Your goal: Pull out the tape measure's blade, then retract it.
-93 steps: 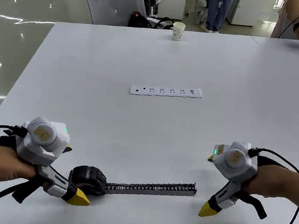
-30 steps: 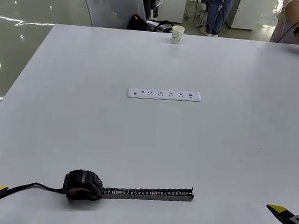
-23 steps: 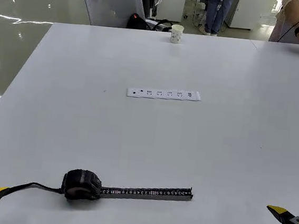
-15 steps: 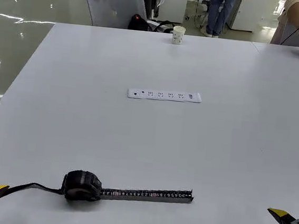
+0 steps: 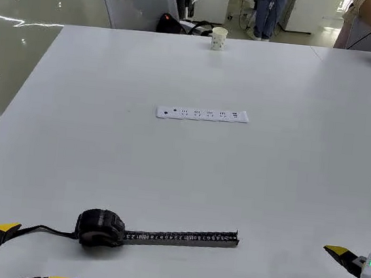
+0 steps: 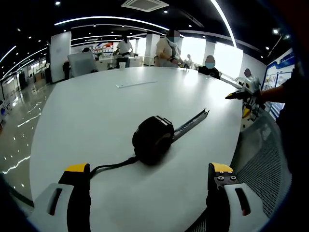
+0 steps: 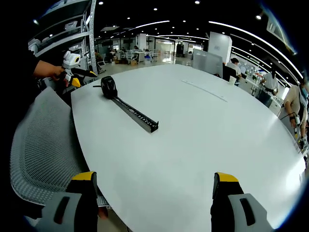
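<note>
Your left gripper (image 6: 148, 169) is holding nothing: its jaws stand wide apart, clear of everything. The tape measure (image 6: 153, 138) lies straight ahead of it, centred between the lines of the two jaws and a short reach beyond the tips. Its dark case (image 5: 100, 227) is the nearest part, and a strap (image 6: 112, 166) trails from the case back toward the left jaw.

The blade (image 5: 183, 236) runs out of the far side of the case, flat on the table (image 5: 182, 171), away from this gripper and toward your other one.

Your right gripper (image 7: 154, 177) is also spread wide and empty. From it, the blade's hook end (image 7: 151, 125) sits ahead and a little to the left of the jaws, well apart from the tips. The case is farther off along the same line.

With the blade lying out and neither gripper touching it, the pull-out looks done, so the step in hand is the retraction.

For that, I judge you need the left gripper brought forward to close on the case and steady it. Whatever holds the blade out then has to be released. The pictures do not show a lock or a button clearly, so look for it once you are closer.

Bringing the right gripper up to the hook end would let you ease the blade home, not let it snap back.
</note>
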`<action>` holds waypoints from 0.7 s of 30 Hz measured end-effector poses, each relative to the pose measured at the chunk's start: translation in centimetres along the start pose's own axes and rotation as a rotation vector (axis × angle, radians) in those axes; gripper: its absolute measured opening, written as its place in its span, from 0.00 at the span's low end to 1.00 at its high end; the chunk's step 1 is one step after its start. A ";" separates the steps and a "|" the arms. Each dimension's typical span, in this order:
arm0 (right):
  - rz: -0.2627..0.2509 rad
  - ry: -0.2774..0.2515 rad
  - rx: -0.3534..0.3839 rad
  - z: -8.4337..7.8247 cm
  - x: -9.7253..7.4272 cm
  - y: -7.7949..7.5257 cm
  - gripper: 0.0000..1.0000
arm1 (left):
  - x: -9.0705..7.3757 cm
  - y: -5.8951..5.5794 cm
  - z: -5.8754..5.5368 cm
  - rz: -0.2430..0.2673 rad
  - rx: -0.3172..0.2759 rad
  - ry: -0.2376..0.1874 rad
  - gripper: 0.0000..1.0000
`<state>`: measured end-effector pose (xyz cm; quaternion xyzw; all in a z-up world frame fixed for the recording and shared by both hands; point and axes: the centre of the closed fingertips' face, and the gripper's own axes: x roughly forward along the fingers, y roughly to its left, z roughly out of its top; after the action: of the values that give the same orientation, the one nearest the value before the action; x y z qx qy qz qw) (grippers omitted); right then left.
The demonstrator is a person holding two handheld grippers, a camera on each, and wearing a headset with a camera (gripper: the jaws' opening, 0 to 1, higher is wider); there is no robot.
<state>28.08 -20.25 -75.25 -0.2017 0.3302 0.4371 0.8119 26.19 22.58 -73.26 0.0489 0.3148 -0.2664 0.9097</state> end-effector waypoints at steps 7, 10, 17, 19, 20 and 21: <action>0.056 0.034 -0.036 1.1 0.5 -0.4 0.99 | 1.2 0.1 1.5 0.018 -0.005 -0.010 0.99; 0.076 0.053 -0.059 1.5 1.0 -0.6 0.99 | 1.7 -0.4 1.9 0.019 -0.005 -0.012 0.99; 0.095 0.046 -0.087 3.8 1.9 -1.4 0.99 | 2.6 -1.1 3.0 0.024 -0.071 -0.037 0.99; 0.119 0.041 -0.106 4.3 2.0 -1.2 0.99 | 2.6 -1.3 3.2 0.021 -0.098 -0.039 0.99; 0.125 0.041 -0.110 4.5 2.1 -1.2 0.99 | 2.7 -1.3 3.3 0.025 -0.100 -0.043 0.99; 0.127 0.043 -0.116 4.6 2.2 -1.3 0.99 | 2.7 -1.4 3.4 0.026 -0.103 -0.043 0.99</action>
<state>31.68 -16.86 -73.53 -0.2362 0.3340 0.5016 0.7623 29.09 19.25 -72.10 0.0004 0.3079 -0.2392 0.9209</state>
